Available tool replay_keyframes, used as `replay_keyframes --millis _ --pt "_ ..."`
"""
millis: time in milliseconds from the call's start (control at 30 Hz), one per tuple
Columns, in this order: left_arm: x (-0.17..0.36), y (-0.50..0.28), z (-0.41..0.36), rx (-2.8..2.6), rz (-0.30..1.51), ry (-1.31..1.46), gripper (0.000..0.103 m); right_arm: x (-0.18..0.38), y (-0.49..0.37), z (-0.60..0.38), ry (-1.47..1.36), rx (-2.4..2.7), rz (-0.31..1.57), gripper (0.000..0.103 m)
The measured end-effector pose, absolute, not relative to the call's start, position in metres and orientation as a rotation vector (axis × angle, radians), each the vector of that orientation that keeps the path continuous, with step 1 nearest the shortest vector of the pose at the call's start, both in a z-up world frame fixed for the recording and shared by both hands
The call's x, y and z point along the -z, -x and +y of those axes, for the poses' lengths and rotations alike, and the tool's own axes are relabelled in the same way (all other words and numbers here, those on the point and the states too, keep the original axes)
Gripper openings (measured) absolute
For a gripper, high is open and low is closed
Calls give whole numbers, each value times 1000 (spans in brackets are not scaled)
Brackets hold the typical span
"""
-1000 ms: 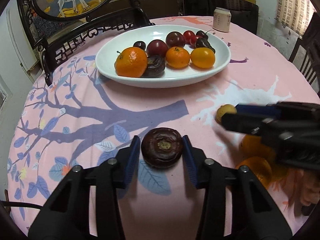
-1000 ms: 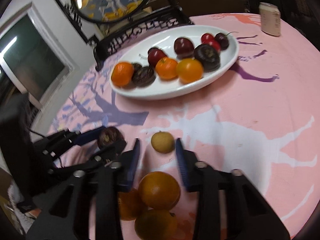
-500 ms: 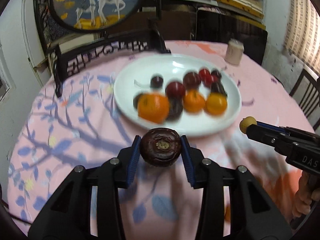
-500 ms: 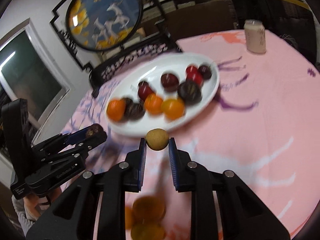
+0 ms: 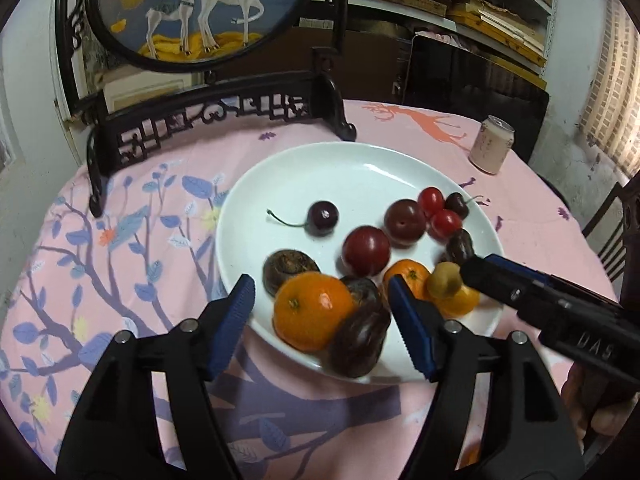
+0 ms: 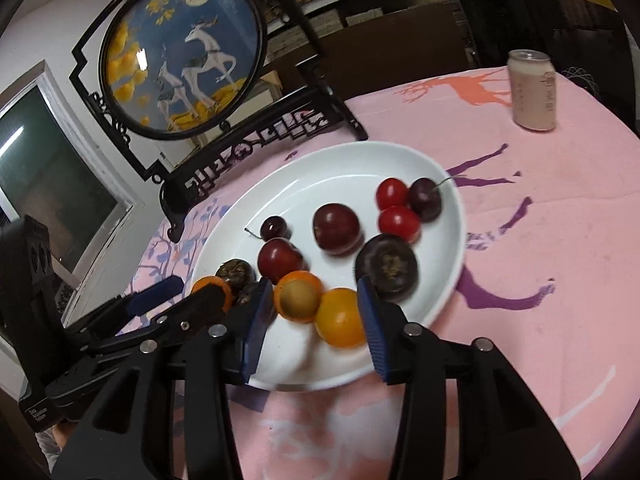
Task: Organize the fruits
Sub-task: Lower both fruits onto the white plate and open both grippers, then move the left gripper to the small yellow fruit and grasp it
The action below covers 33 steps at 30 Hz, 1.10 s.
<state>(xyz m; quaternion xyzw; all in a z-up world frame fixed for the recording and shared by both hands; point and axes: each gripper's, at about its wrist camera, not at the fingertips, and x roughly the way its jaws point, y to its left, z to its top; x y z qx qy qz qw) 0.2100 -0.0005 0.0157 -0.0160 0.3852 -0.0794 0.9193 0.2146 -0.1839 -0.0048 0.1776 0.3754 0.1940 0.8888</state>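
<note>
Both grippers hang over the near edge of the white plate [image 5: 304, 172], which sits on a pink cloth [image 5: 120, 264] printed with blue branches and leaves. The left gripper [image 5: 320, 312] has just been opening; its blue pads stand well apart and press on nothing. Between and just below them lie a big orange [image 5: 310, 310] and two dark wrinkled fruits — one blurred at the near rim [image 5: 360, 344], one further left [image 5: 288, 270]; which of these it let go I cannot tell. The right gripper [image 6: 310, 310] has also just been opening; its jaws are parted, and a small tan fruit [image 6: 298, 296] shows between them, lying against a small orange [image 6: 310, 280], free of either pad. Just right of it, still between the pads, is a yellow-orange fruit [image 6: 340, 318]. In the left view the right gripper comes in from the right, its tip beside the tan fruit.

Further back on the plate: two dark red plums [image 5: 366, 250], a stemmed cherry [image 5: 322, 218] on the left, two red cherry tomatoes [image 5: 432, 202] and another dark cherry [image 5: 456, 204] on the right, and a round dark fruit [image 6: 386, 266] near the right rim. A pale can [image 5: 490, 146] stands upright far right on the cloth, well apart from the plate; a round deer picture [image 5: 196, 4] in a black carved stand rises at the far left.
</note>
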Motion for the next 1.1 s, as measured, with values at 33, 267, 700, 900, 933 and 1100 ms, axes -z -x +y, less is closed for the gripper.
replay_keyframes --millis 33,267,700,900,933,1100 --pt "-15 -208 0 169 794 42 71 4 -213 -186 -376 -405 779 45" --pt "-10 -180 1 163 781 11 75 5 -186 -200 -415 -399 783 45" --pt "-6 -120 -1 210 769 -47 84 2 -125 -208 -379 -436 758 55" --pt "3 -107 -11 241 793 -119 84 2 -119 -213 -397 -444 767 55" --pt "4 -104 -11 245 797 -127 84 3 -120 -213 -397 -443 770 55" --pt "7 -82 1 287 812 -121 84 4 -119 -215 -403 -437 775 55"
